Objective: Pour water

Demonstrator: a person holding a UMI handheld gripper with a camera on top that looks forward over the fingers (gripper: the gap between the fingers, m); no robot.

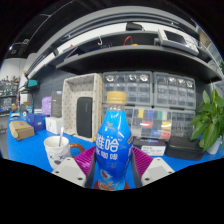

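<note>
white tool (113, 172), two fingers, magenta pads (141, 162)

The bottle (114, 148) hides the tool's (113, 170) pads; its base is cut off.

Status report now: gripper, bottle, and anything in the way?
Gripper shut on blue bottle, upright, orange cap on. White cup with a stick in it, ahead beside the bottle, on blue table. Nothing between bottle and cup.

Single view: camera mounted on gripper (113, 168), facing forward along its fingers, low over blue table (25, 150), bottle (114, 148) close ahead.
</note>
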